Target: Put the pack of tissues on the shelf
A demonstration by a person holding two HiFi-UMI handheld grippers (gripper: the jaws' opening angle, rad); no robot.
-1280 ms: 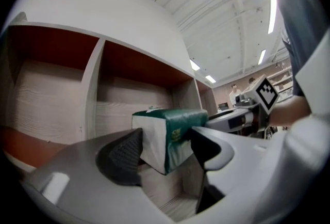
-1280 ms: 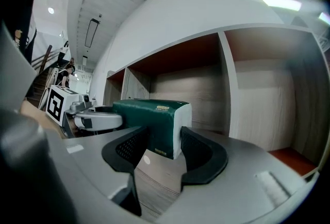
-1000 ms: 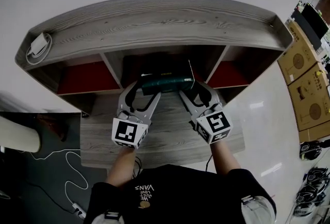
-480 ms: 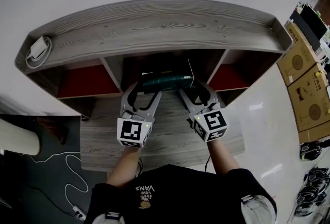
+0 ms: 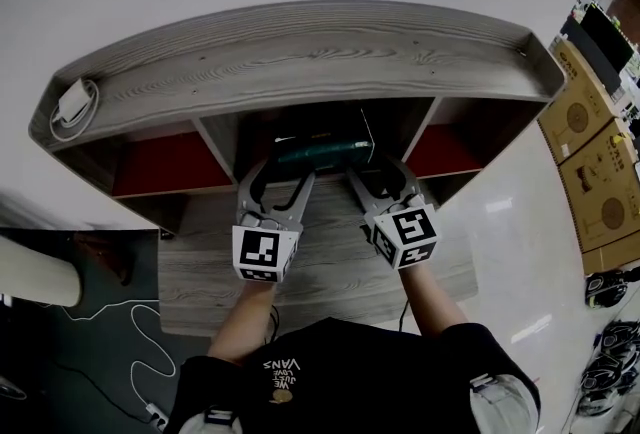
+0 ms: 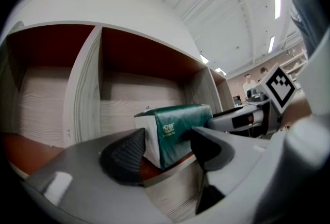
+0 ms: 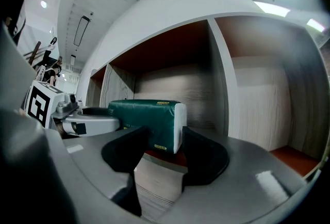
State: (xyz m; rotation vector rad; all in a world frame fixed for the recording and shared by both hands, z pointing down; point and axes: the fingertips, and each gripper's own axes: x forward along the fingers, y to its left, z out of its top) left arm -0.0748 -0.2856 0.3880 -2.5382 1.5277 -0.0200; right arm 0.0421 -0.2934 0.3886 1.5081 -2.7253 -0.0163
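The dark green pack of tissues (image 5: 322, 154) lies lengthwise on the red floor of the middle compartment of the grey wooden shelf (image 5: 300, 52). My left gripper (image 5: 278, 180) stands open, its jaws straddling the pack's white left end (image 6: 149, 135). My right gripper (image 5: 378, 177) is open too, its jaws either side of the white right end (image 7: 179, 127). In both gripper views the pack (image 7: 147, 120) sits at or just past the jaw tips, resting on the compartment floor. Whether the pads touch it I cannot tell.
A white adapter with coiled cable (image 5: 72, 92) lies on the shelf top at far left. Red-floored compartments sit left (image 5: 170, 162) and right (image 5: 440, 147) of the middle one. A wooden desk board (image 5: 320, 267) lies under my forearms. Cardboard boxes (image 5: 590, 152) stand at right.
Both grippers have shifted a little forward toward the shelf, and the pack now sits slightly deeper in the middle compartment.
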